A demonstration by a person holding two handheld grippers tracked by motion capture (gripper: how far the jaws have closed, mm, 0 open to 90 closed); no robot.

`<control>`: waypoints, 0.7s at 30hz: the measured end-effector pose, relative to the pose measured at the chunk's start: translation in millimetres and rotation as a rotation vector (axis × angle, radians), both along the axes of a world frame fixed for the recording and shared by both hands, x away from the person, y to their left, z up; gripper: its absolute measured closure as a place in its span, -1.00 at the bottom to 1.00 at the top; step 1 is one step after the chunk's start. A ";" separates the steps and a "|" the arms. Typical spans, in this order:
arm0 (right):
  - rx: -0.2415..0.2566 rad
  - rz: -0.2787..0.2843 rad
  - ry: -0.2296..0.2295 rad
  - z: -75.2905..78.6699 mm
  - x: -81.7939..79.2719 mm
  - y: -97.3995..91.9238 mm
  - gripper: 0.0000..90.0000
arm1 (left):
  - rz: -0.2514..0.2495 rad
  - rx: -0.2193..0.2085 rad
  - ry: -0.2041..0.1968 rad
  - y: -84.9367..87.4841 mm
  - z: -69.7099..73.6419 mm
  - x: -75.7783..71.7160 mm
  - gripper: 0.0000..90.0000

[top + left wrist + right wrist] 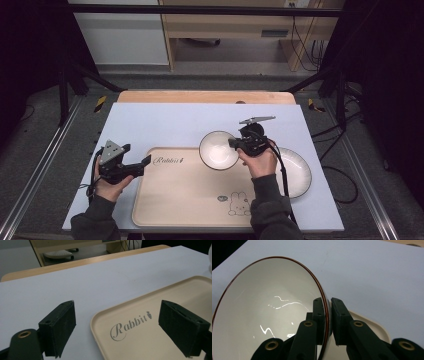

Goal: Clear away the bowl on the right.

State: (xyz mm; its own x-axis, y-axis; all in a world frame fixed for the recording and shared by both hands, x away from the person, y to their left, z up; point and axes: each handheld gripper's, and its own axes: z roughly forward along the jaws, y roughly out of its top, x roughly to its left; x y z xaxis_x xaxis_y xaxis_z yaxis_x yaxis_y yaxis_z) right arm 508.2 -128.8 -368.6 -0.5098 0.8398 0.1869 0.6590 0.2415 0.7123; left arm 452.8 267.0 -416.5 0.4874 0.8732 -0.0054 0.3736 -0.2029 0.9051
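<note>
R gripper (239,145): jaws clamped on rim of bowl (218,150), one pad inside wall, one outside (clear in right gripper view (327,315), rim pinched between pads)
Bowl: white inside, dark-brown rim line, empty; sits at upper-right corner of tray (185,195) in high view, overlapping tray's far edge; tilted toward camera in right gripper view (267,310); lifted or resting, can't tell
R hand (260,161): wrapped round gripper body, just right of bowl, cable trailing back over plate
Plate (297,172): white, flat on mat, right of tray, partly hidden by R hand + sleeve; apart from bowl
L gripper (142,162): jaws wide open, nothing between pads, no contact w/ tray; in left gripper view (117,325) pads straddle tray's near-left corner region, "Rabbit" print (130,325) between them
L hand (111,182): at left edge of tray, gripper pointing right toward tray
Tray: beige, rounded corners, "Rabbit" script top-left, bunny drawing (239,204) bottom-right; bare apart from bowl at its corner
Mat (165,120): pale lavender-white sheet over wooden table (205,96), tray + plate on it
Floor/backgrnd: wooden furniture (225,25) beyond table, dark frame bars either side
</note>
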 end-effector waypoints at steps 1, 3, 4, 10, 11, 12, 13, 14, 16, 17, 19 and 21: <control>0.004 0.000 0.005 -1.5 0.9 1.9 0.83 | -0.001 0.000 0.000 0.0 0.3 -0.3 -0.69; -0.003 0.000 0.010 -4.2 2.7 5.1 0.83 | -0.002 -0.001 -0.004 -0.3 0.8 -0.7 -0.69; -0.007 0.003 0.009 -5.8 3.8 6.7 0.83 | -0.002 -0.001 -0.005 -0.4 0.9 -0.8 -0.69; -0.005 0.003 0.026 -14.0 8.3 16.0 0.83 | -0.002 -0.005 -0.005 0.2 1.1 -0.7 -0.69; -0.004 0.001 0.029 -15.4 9.0 17.6 0.83 | -0.001 -0.005 -0.004 0.3 1.0 -0.7 -0.69; -0.005 0.002 0.033 -16.7 9.7 19.1 0.83 | -0.001 -0.006 -0.004 0.4 1.0 -0.7 -0.69; -0.004 0.004 0.033 -17.8 10.4 20.2 0.83 | -0.001 -0.005 -0.005 0.3 1.1 -0.8 -0.69; -0.004 0.008 0.031 -19.7 11.4 22.3 0.83 | -0.001 -0.008 -0.005 0.1 1.1 -0.8 -0.69; -0.005 0.006 0.041 -22.7 12.5 26.0 0.83 | -0.002 -0.006 -0.005 0.2 1.3 -1.0 -0.69; -0.006 0.013 0.035 -24.3 13.3 26.9 0.83 | -0.003 -0.006 -0.005 0.3 1.4 -1.0 -0.69; -0.001 0.010 0.051 -27.8 14.5 30.8 0.83 | -0.003 -0.007 -0.004 0.6 1.4 -0.9 -0.69; -0.003 0.014 0.061 -31.9 16.3 34.5 0.83 | -0.001 -0.009 -0.004 0.9 1.5 -1.0 -0.69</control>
State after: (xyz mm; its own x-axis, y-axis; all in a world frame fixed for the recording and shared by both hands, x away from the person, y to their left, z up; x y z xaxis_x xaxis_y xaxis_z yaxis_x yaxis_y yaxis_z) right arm 524.4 -94.3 -400.5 -0.5093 0.8332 0.2154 0.6977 0.2532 0.6701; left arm 451.8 267.9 -415.0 0.4886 0.8724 -0.0114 0.3696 -0.1951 0.9085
